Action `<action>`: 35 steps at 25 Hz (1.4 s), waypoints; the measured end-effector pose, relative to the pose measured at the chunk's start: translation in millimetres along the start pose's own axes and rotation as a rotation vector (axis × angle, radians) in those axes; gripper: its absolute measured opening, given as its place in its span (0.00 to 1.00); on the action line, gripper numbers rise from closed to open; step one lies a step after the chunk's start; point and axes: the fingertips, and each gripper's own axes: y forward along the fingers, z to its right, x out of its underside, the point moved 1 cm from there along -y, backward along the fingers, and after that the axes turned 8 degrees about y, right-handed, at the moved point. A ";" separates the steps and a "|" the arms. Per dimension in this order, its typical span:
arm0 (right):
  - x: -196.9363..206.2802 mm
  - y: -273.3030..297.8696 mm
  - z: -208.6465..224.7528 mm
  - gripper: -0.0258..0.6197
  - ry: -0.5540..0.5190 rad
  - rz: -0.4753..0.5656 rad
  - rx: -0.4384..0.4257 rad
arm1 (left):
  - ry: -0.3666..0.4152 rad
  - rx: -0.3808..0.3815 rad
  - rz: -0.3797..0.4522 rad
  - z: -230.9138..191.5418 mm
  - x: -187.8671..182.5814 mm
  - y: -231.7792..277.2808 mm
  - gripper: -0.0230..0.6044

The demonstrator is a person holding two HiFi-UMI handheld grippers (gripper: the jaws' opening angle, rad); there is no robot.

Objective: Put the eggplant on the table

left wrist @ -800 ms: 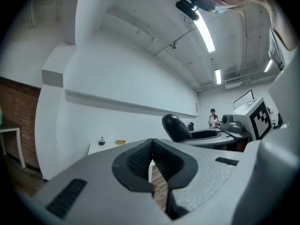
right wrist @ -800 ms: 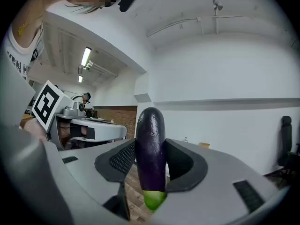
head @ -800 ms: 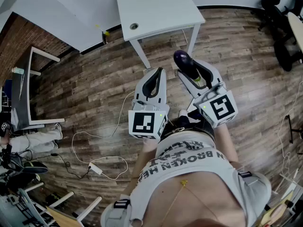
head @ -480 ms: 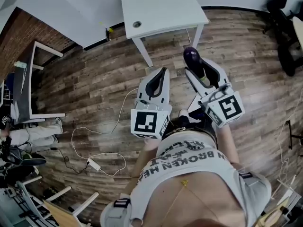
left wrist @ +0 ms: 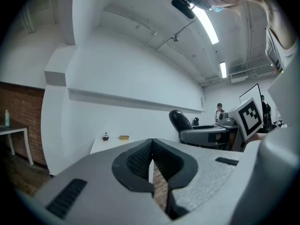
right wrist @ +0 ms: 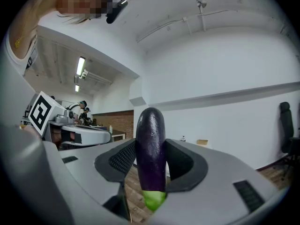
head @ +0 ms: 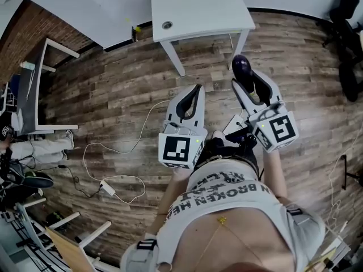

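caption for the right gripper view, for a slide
Right gripper shut on a purple eggplant, its green stem end nearest the camera, a white wall ahead.

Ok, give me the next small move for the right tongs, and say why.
Probably carry the right tongs forward until they hang over the white table. They are clamped on the eggplant, and the head view shows it above the wood floor, short of the table's near edge; opening here would likely drop it.

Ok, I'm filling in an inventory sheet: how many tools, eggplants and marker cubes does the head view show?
Tools: 2, left tool and right tool
Eggplant: 1
Marker cubes: 2, left cube and right cube
Total: 5
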 end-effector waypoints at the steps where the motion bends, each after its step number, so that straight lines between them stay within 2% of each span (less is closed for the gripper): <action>1: 1.5 1.8 1.7 0.35 0.001 -0.005 -0.003 | -0.003 -0.006 -0.003 -0.6 1.3 0.9 0.05; 7: 0.1 21.7 10.7 0.35 0.002 -0.015 -0.026 | -0.029 -0.014 -0.011 -10.2 4.8 17.6 0.05; 13: -3.4 52.0 21.5 0.35 -0.008 -0.001 -0.012 | -0.049 0.021 0.002 -30.0 10.1 46.0 0.05; 18: -6.8 88.4 28.9 0.35 -0.012 0.000 0.005 | -0.064 0.082 0.028 -56.0 8.7 83.0 0.05; 24: -7.2 150.7 34.3 0.35 -0.016 -0.015 0.011 | -0.030 0.128 0.042 -102.8 1.2 124.9 0.05; 35: -4.8 228.4 35.8 0.35 -0.017 -0.028 0.046 | -0.032 0.190 0.044 -167.7 8.4 163.5 0.05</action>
